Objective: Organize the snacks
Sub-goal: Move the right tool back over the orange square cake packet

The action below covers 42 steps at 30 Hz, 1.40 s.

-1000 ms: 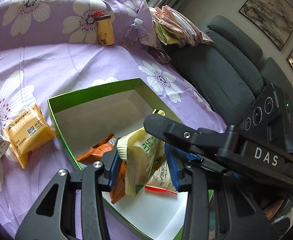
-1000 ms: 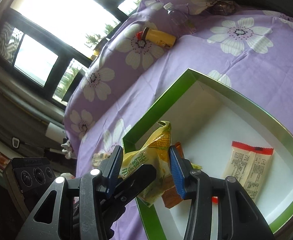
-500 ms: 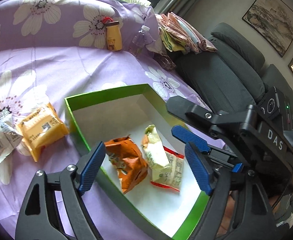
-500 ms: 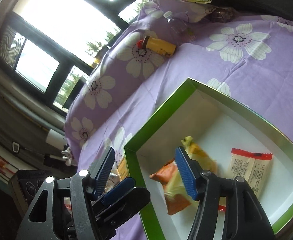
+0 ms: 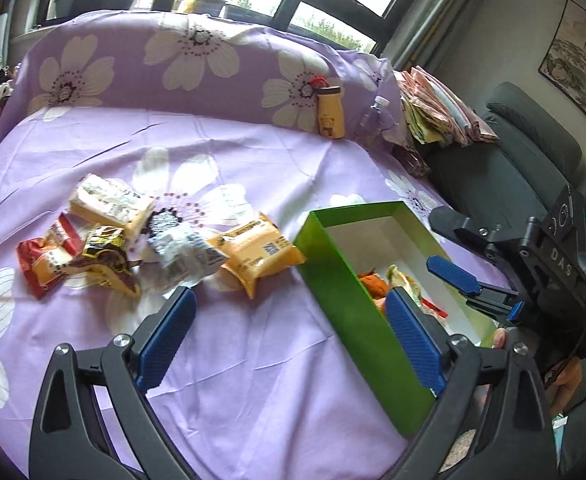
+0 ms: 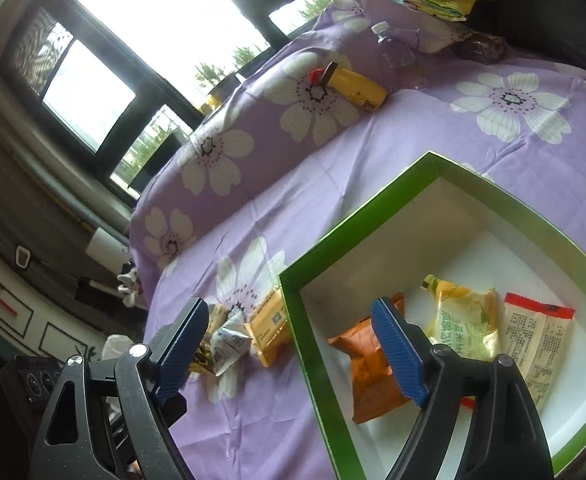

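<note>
Loose snacks lie far-left of the empty left hand-held gripper [image 5: 289,336].

Its jaws have just been opening, nothing between them. The orange-yellow packet [image 5: 257,254] lies nearest, just left of the green box [image 5: 353,300], long axis slanting toward that wall. The right hand-held gripper [image 6: 293,352], also just opened and empty, straddles the box wall over three packed snacks [image 6: 463,324].

Snacks [image 5: 253,254] beside green box [image 5: 357,300]

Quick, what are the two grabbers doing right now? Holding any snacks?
Left gripper: open, empty, jaws just opened.
Right gripper: open, empty, jaws just opened.
</note>
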Tool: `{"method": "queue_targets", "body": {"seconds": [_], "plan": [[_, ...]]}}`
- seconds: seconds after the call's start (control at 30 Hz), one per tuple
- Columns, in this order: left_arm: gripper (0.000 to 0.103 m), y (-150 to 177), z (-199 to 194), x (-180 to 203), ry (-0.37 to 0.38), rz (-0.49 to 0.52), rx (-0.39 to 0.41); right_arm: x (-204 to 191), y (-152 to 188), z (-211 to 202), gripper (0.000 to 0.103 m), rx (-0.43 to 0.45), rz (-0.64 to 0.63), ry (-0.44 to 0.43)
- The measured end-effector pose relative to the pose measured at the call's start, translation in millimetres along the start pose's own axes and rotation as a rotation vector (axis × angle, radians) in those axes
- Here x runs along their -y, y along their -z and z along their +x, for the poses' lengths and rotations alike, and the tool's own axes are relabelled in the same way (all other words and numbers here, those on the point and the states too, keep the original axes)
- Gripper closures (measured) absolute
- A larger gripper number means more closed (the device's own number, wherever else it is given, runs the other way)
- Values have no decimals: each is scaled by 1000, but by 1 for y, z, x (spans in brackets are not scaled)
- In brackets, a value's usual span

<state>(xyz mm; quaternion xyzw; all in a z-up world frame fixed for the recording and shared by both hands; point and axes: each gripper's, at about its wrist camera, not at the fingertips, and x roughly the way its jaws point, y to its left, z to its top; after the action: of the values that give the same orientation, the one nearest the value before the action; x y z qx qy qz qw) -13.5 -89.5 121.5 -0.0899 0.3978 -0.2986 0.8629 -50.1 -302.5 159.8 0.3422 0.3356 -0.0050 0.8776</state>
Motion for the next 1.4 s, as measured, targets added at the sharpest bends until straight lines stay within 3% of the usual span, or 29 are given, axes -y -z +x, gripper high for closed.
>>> {"method": "queue_targets", "body": {"seconds": [0.1, 0.2, 0.37, 0.5, 0.57, 0.83, 1.4], "plan": [[4, 8, -16, -23, -33, -34, 27, -14, 6, 5, 13, -21, -33, -73], [3, 15, -28, -46, -66, -75, 51, -29, 11, 11, 11, -33, -72, -92], [3, 27, -29, -83, -86, -153, 71, -46, 23, 27, 11, -80, -126, -58], [3, 33, -19, -110, -181, -222, 26, -51, 31, 41, 11, -117, -153, -20], [3, 33, -21, -117, -194, -242, 29, -54, 35, 48, 11, -139, -169, -1], [3, 32, -33, -127, -209, -269, 65, -70, 54, 75, 11, -214, -218, 18], [3, 29, -38, -130, -185, -267, 68, -70, 66, 92, 11, -246, -245, 94]]}}
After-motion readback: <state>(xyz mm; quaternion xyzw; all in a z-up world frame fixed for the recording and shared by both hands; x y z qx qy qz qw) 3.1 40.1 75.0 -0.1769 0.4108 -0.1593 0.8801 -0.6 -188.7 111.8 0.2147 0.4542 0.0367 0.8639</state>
